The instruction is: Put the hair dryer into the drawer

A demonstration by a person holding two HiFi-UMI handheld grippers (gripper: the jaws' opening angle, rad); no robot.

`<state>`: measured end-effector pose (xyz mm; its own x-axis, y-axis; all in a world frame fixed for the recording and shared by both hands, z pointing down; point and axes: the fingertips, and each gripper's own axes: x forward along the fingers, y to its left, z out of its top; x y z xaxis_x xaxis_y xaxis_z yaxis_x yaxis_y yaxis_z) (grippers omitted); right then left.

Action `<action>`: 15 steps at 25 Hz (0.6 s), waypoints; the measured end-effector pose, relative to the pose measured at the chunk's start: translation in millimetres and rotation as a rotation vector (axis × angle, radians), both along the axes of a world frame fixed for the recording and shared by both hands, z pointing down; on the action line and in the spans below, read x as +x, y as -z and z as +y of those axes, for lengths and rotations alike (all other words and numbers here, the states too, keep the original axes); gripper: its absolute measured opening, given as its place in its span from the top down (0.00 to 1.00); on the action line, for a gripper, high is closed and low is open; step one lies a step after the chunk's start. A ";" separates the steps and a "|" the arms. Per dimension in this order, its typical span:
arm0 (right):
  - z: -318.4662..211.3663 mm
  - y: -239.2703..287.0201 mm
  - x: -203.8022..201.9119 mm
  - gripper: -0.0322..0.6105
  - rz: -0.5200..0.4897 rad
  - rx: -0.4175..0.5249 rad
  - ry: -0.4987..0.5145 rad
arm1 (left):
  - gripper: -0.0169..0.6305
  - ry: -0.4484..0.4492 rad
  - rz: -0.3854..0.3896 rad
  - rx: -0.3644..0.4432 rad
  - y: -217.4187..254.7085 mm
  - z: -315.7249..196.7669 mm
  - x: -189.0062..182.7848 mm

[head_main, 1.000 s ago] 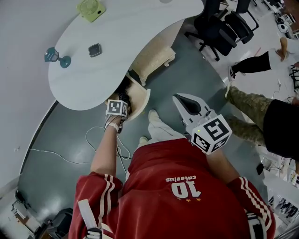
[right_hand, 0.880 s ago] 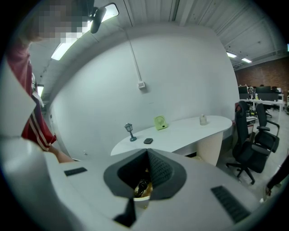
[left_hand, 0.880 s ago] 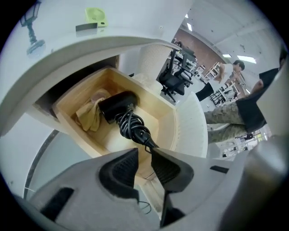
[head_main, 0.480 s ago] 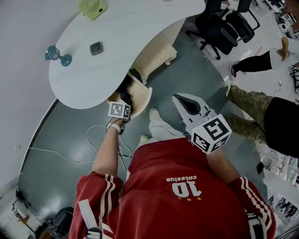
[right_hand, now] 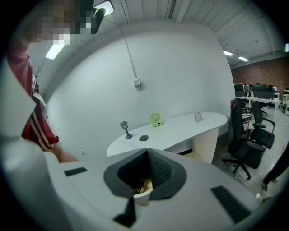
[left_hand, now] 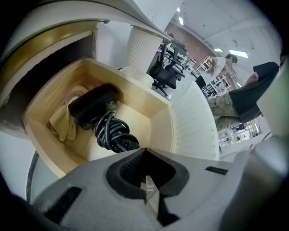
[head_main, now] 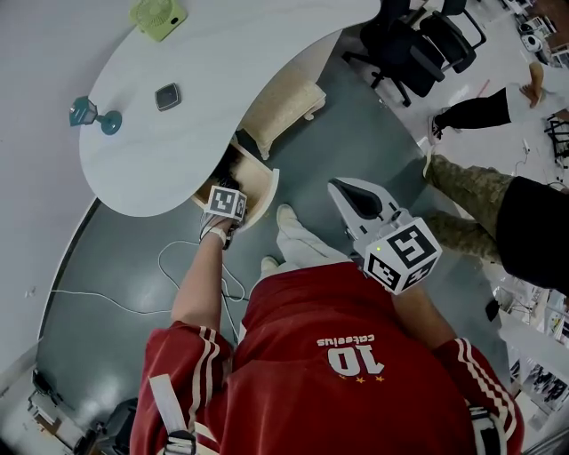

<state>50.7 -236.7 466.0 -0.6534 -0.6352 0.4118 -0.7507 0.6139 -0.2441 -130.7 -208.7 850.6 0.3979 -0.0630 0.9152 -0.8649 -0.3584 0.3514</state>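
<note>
one hair dryer (left_hand: 93,106) — one open drawer (left_hand: 160,128)

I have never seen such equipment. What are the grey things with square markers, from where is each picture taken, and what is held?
There is no robot: a person in a red shirt holds a two-jaw tool in each hand, and the marker cubes belong to these tools. The head view comes from a camera on the person's head, looking down; each gripper view comes from a camera riding on that tool. The left gripper is above the open drawer under the white desk, jaws shut, holding nothing. The black hair dryer lies in the drawer with its coiled cord. The right gripper, also shut and empty, is away from the desk. On the desk stand a green fan, a teal lamp and a dark square thing.
</note>
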 end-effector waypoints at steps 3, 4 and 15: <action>-2.9 -2.7 9.0 0.94 0.008 -0.009 -0.018 | 0.97 -0.019 -0.047 0.026 -5.8 -8.2 0.0; -4.3 -3.4 11.4 0.94 0.010 -0.011 -0.023 | 0.97 -0.017 -0.057 0.037 -6.1 -11.8 -0.1; -4.6 17.4 3.5 0.94 -0.003 0.021 -0.007 | 0.97 -0.023 -0.002 0.126 42.3 -20.6 3.7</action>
<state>54.2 -241.3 448.7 -0.6503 -0.6482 0.3961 -0.7541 0.6137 -0.2338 -127.1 -229.3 808.3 0.3990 -0.1686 0.9013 -0.8565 -0.4196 0.3006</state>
